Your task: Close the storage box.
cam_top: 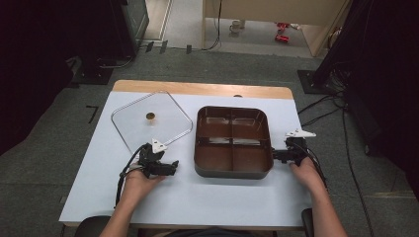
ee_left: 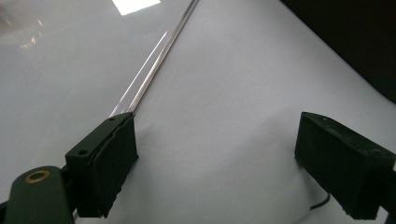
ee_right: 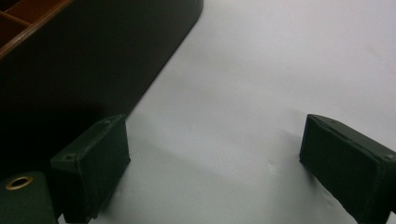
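My left gripper point(ee_left: 217, 168) gapes wide, the glass lid's point(ee_left: 70, 70) rim at its left jaw. My right gripper point(ee_right: 215, 172) is wide too, the divided pot point(ee_right: 93, 60) just beside its left jaw.

Claws point(cam_top: 174, 167) point(cam_top: 274, 155) flanking tray point(cam_top: 232, 171), lid point(cam_top: 151, 122) left

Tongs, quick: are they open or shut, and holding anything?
Left tongs: open, holding nothing, beside the glass lid.
Right tongs: open, holding nothing, beside the brown tray.

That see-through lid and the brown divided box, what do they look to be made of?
The lid looks like clear glass or plastic: the table shows through it, with a metallic-looking rim and a brass-coloured knob. The box looks like glossy brown plastic, possibly lacquer; reflections streak its floor.
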The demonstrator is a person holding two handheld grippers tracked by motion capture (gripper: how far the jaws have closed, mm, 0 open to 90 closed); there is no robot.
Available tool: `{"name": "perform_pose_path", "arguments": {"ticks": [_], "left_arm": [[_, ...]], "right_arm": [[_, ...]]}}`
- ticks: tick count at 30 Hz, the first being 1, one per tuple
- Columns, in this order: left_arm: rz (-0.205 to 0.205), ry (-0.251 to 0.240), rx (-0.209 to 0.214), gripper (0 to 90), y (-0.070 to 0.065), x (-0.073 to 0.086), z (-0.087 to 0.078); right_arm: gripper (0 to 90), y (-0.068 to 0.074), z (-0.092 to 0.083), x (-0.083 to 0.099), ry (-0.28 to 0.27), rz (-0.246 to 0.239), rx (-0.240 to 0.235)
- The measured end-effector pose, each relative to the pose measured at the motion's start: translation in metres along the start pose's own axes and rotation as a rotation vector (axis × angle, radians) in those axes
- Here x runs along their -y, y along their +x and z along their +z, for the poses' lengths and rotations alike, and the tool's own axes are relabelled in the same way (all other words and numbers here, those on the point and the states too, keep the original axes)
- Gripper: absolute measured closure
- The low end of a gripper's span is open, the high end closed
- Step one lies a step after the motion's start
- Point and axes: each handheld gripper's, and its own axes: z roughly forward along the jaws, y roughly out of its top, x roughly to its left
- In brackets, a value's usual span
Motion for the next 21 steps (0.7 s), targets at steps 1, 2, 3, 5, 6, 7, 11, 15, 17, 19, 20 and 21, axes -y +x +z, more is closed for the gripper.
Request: {"name": "perform_pose_path", "arguments": {"ticks": [1, 2, 3, 5, 6, 7, 11, 15, 17, 19, 20, 21], "left_arm": [[0.006, 0.003, 0.004, 13.0, 0.0, -0.001, 0.0], [0.014, 0.009, 0.011, 13.6, 0.001, -0.001, 0.0], [0.018, 0.012, 0.015, 14.4, 0.001, -0.002, 0.0], [0.028, 0.02, 0.032, 15.9, 0.003, -0.003, -0.001], [0.033, 0.023, 0.036, 17.2, 0.004, -0.003, -0.003], [0.035, 0.025, 0.04, 21.8, 0.004, -0.003, -0.004], [0.033, 0.052, 0.091, 26.5, 0.005, -0.006, -0.007], [0.048, 0.054, 0.121, 26.6, 0.004, -0.01, -0.011], [0.043, 0.048, 0.124, 26.6, 0.004, -0.011, -0.014], [0.036, 0.043, 0.127, 27.2, 0.006, -0.013, -0.017], [0.036, 0.043, 0.127, 28.6, 0.006, -0.013, -0.017], [0.038, 0.047, 0.124, 31.6, 0.007, -0.015, -0.019]], "right_arm": [[7.8, 0.0, 0.0, 0.0, 0.0, 0.0, 0.0], [7.8, 0.0, 0.0, 0.0, 0.0, 0.0, 0.0], [7.8, 0.0, 0.0, 0.0, 0.0, 0.0, 0.0], [7.8, 0.0, 0.0, 0.0, 0.0, 0.0, 0.0], [7.8, 0.0, 0.0, 0.0, 0.0, 0.0, 0.0], [7.8, 0.0, 0.0, 0.0, 0.0, 0.0, 0.0], [7.7, 0.0, 0.0, 0.0, 0.0, 0.0, 0.0], [7.7, 0.0, 0.0, 0.0, 0.0, 0.0, 0.0], [7.7, 0.0, 0.0, 0.0, 0.0, 0.0, 0.0], [7.7, 0.0, 0.0, 0.0, 0.0, 0.0, 0.0], [7.7, 0.0, 0.0, 0.0, 0.0, 0.0, 0.0], [7.7, 0.0, 0.0, 0.0, 0.0, 0.0, 0.0]]}}
